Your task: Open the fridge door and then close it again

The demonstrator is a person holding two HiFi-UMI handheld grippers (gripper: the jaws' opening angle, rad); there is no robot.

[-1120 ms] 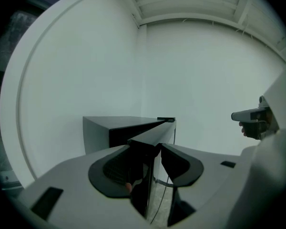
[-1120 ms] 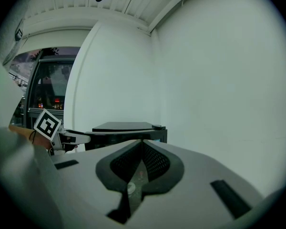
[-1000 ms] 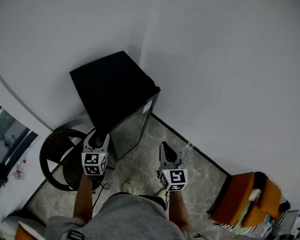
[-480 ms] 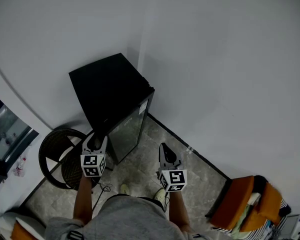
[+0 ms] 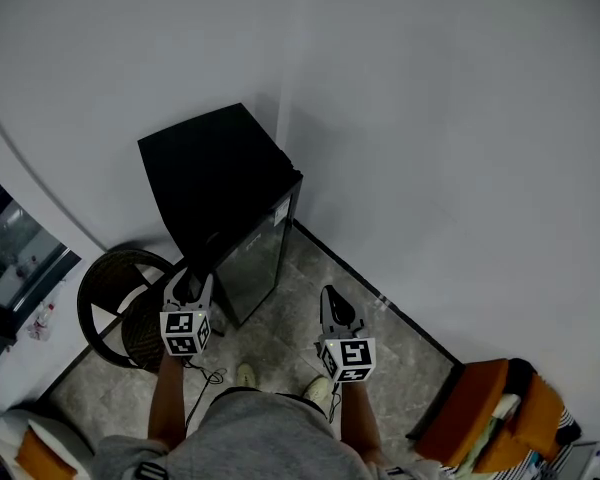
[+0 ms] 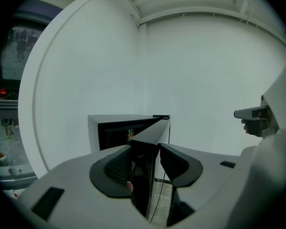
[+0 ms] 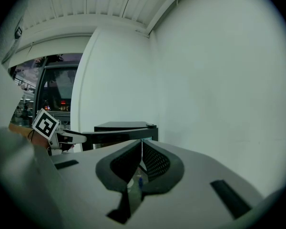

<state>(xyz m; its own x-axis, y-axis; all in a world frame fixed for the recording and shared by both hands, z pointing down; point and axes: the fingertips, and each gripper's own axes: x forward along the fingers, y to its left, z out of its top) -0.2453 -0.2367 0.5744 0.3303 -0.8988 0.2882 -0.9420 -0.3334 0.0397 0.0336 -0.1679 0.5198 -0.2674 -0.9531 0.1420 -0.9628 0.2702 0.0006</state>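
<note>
Fridge door [image 6: 144, 168] half hides the dark interior [image 6: 113, 135].

The grey tiled floor [image 5: 285, 323] bears the black fridge [image 5: 215, 178] and, beside it, a round wicker seat [image 5: 135, 340].

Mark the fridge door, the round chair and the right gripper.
fridge door [image 5: 258, 256], head view, front panel.
round chair [image 5: 138, 334], head view, dark woven side.
right gripper [image 7: 141, 144], right gripper view, where its shut tips meet.

Fridge door [image 5: 252, 260] — glossy, reflective
</note>
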